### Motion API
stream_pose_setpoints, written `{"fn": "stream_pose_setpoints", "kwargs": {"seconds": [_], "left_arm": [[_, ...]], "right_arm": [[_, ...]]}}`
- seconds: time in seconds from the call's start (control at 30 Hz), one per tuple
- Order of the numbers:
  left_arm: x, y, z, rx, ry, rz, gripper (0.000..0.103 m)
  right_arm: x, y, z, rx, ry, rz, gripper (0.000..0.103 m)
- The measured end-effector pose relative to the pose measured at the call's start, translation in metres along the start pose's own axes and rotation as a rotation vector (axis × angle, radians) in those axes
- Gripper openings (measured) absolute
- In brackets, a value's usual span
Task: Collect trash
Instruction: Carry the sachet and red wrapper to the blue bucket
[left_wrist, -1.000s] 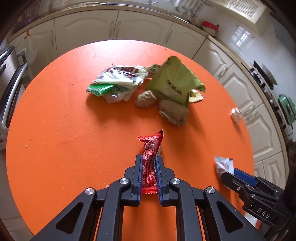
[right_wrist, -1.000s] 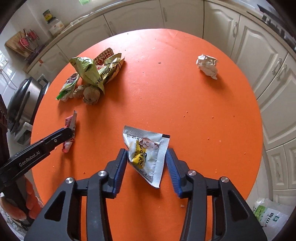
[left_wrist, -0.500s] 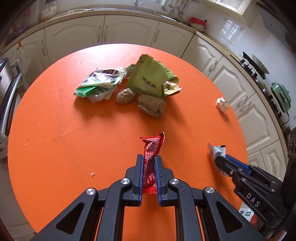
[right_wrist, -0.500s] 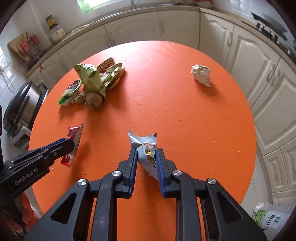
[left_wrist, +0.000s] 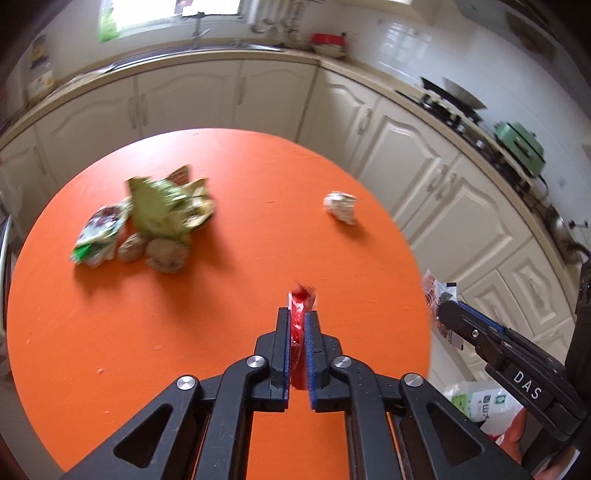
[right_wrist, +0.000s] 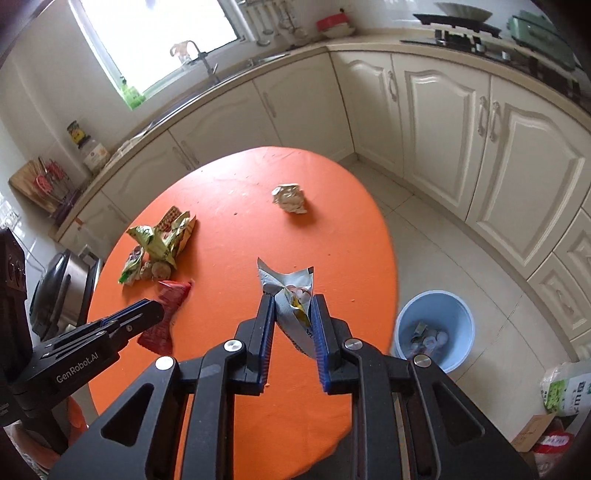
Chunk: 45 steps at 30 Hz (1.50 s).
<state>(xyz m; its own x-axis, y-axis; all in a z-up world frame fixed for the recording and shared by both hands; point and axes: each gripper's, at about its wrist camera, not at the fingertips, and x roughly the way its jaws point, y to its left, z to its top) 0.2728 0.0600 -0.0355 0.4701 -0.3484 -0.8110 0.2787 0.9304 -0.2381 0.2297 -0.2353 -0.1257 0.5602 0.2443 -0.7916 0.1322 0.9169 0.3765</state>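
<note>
My left gripper (left_wrist: 297, 314) is shut on a red snack wrapper (left_wrist: 300, 300), held above the round orange table (left_wrist: 110, 332). From the right wrist view the same red wrapper (right_wrist: 168, 299) hangs from the left gripper (right_wrist: 157, 308). My right gripper (right_wrist: 293, 297) is shut on a silver snack packet (right_wrist: 291, 291), lifted off the table; in the left wrist view that packet (left_wrist: 437, 295) sticks out past the table's right edge. A crumpled white paper ball (right_wrist: 290, 197) and a pile of green wrappers and brown lumps (right_wrist: 159, 243) lie on the table.
A light blue bin (right_wrist: 434, 330) with some trash inside stands on the tiled floor to the right of the table. Cream kitchen cabinets (right_wrist: 443, 122) ring the room. A white bag (right_wrist: 565, 387) and a cardboard box (right_wrist: 532, 435) sit on the floor at lower right.
Both grippers rose and swung right with their wrappers; the pile now lies farther left. The right gripper closed on the silver packet and lifted it off the table.
</note>
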Motion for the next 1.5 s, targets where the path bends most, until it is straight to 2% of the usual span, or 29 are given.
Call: {"fn": "stream_pose_setpoints", "kwargs": {"seconds": [0.17,0.23,0.3,0.37,0.4,0.43,0.5,0.6,0.67,0.7,0.73,0.83,0.9,1.03,1.23,1.5], "left_arm": [[0.017,-0.045,0.006,0.077,0.026,-0.062,0.002],[0.023,-0.048,0.008,0.069,0.031,-0.077,0.003],[0.027,-0.044,0.011,0.05,0.037,-0.059,0.006],[0.033,-0.036,0.013,0.041,0.042,-0.025,0.014],[0.035,-0.032,0.011,0.036,0.046,-0.007,0.024],[0.038,-0.029,0.009,0.026,0.062,0.011,0.038],[0.048,-0.022,0.005,0.002,0.1,0.017,0.052],[0.061,-0.021,0.0,-0.012,0.132,0.038,0.052],[0.069,-0.023,0.0,0.007,0.113,0.074,0.05],[0.075,-0.024,0.001,0.021,0.108,0.097,0.045],[0.08,-0.025,-0.002,0.023,0.117,0.1,0.031],[0.09,-0.028,-0.011,0.028,0.149,0.028,0.02],[0.092,-0.036,-0.011,0.065,0.129,0.059,0.013],[0.095,-0.046,-0.011,0.083,0.123,0.072,0.007],[0.088,-0.064,-0.009,0.117,0.1,0.07,0.006],[0.079,-0.125,-0.002,0.239,0.044,0.048,0.006]], "right_arm": [[-0.025,-0.045,0.0,0.074,-0.044,-0.043,0.02],[-0.032,-0.058,-0.003,0.091,-0.044,-0.06,0.02],[-0.037,-0.07,-0.007,0.105,-0.045,-0.072,0.02],[-0.038,-0.077,-0.01,0.122,-0.043,-0.078,0.02],[-0.037,-0.08,-0.012,0.128,-0.042,-0.079,0.02],[-0.036,-0.08,-0.013,0.13,-0.04,-0.077,0.02],[-0.033,-0.08,-0.015,0.128,-0.028,-0.07,0.02],[-0.026,-0.076,-0.017,0.117,-0.008,-0.059,0.02],[-0.021,-0.074,-0.018,0.114,0.005,-0.048,0.02],[-0.019,-0.074,-0.018,0.116,0.011,-0.039,0.02],[-0.017,-0.074,-0.018,0.121,0.018,-0.025,0.02],[-0.015,-0.072,-0.019,0.116,0.025,-0.02,0.02],[-0.013,-0.072,-0.018,0.12,0.029,-0.014,0.02],[-0.01,-0.075,-0.017,0.125,0.036,-0.015,0.02],[-0.012,-0.083,-0.019,0.142,0.037,-0.009,0.02],[-0.032,-0.116,-0.017,0.197,-0.009,-0.028,0.02]]}}
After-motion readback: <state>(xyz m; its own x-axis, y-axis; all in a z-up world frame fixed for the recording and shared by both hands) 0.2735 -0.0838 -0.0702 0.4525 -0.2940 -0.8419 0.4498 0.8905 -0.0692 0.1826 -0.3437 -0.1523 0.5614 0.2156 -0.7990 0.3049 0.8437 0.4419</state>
